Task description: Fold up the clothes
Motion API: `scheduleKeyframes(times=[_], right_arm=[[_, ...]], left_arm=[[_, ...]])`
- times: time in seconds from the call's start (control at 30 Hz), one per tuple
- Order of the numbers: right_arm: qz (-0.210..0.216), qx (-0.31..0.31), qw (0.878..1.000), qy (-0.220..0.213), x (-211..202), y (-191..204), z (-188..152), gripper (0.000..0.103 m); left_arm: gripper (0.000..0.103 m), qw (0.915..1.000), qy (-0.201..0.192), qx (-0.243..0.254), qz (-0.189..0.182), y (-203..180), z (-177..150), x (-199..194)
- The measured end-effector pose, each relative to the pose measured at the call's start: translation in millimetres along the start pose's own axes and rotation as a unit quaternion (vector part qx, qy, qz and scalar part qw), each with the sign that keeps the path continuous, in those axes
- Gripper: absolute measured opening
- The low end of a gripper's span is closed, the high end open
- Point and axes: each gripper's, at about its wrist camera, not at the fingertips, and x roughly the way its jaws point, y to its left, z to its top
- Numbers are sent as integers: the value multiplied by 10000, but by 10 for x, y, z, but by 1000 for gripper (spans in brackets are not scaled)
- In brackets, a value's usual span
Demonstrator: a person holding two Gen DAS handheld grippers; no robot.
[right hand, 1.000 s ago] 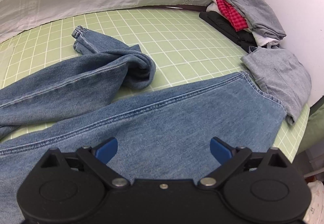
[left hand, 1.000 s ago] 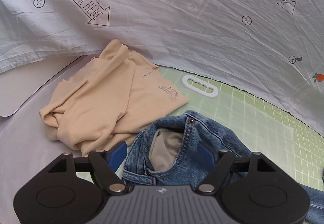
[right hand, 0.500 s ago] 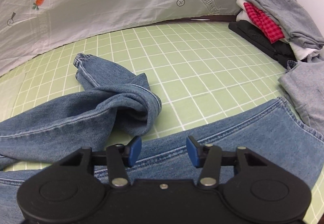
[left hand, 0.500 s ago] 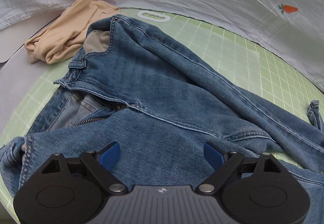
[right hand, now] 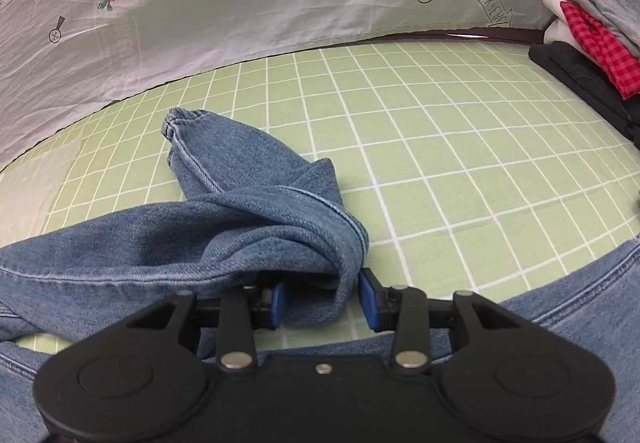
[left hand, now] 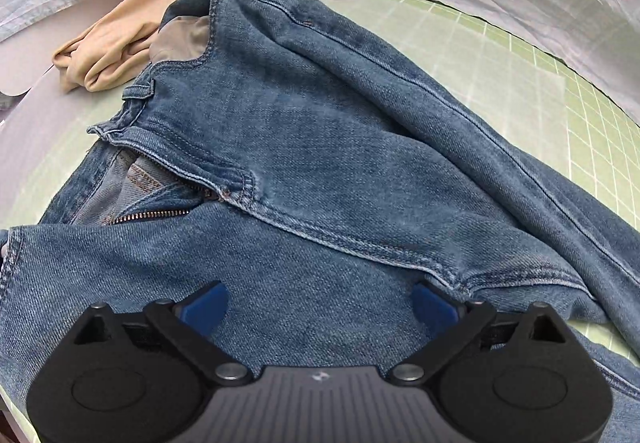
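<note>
Jeans [left hand: 320, 147] lying crumpled across green grid mat [right hand: 460, 163] on table, zip open, awaiting flattening.

Left hand-held gripper [left hand: 318, 303] hovering released, jaws just been opening wide over thigh denim, nothing gripped.

Right hand-held gripper [right hand: 322, 301], jaws just been closing, straddling twisted leg fold; right pad apparently not pressing yet.

Far leg partly hidden beneath fold.

The left gripper [left hand: 318, 301] has moved off the beige shirt [left hand: 132, 27] – now in the upper left of the frame – over the jeans [left hand: 320, 147], its jaws just widened above flat denim. The right gripper [right hand: 323, 301] has just been closing – a bunched fold of trouser leg [right hand: 280, 227] sits between the pads, gripped or not unclear.
</note>
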Motion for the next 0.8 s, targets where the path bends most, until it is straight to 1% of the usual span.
scheduleKeyframes(times=[0.07, 0.13, 0.23, 0.3, 0.33, 0.37, 0.4, 0.47, 0.53, 0.63, 0.73, 0.8], right_arm=[[12, 37, 10000, -40, -4, -23, -31, 43], [40, 24, 9999, -114, 3, -27, -50, 43], [77, 14, 9999, -117, 4, -32, -51, 38], [39, -55, 9999, -93, -14, -38, -59, 31], [20, -92, 9999, -82, -24, -42, -64, 18], [-3, -140, 9999, -90, -40, -56, -68, 12], [-138, -144, 9996, -188, -77, -74, -72, 11], [-470, -346, 9973, -440, -173, -80, -48, 6], [-813, -655, 9918, -738, -273, -79, 16, 4], [-1194, -1048, 9802, -1185, -422, -113, 226, 3], [-1407, -1429, 9658, -1645, -569, -110, 531, 4], [-1520, -1770, 9526, -1953, -636, -34, 741, 5]], left_arm=[[103, 10000, -57, 31, -10, 24, -10, 10], [103, 9999, -87, 67, -22, 54, -7, 2], [103, 9999, -123, 77, -20, 91, -6, -10], [103, 9998, -179, 88, -21, 116, -14, -23], [103, 9997, -206, 93, -23, 121, -21, -26], [103, 9997, -234, 97, -25, 125, -28, -28], [103, 9996, -262, 101, -27, 129, -35, -31], [103, 9994, -317, 110, -31, 138, -49, -36], [103, 9992, -368, 128, -41, 143, -56, -37], [103, 9990, -424, 143, -53, 192, -55, -39], [103, 9989, -449, 154, -61, 212, -54, -39], [103, 9987, -473, 157, -64, 218, -61, -43]])
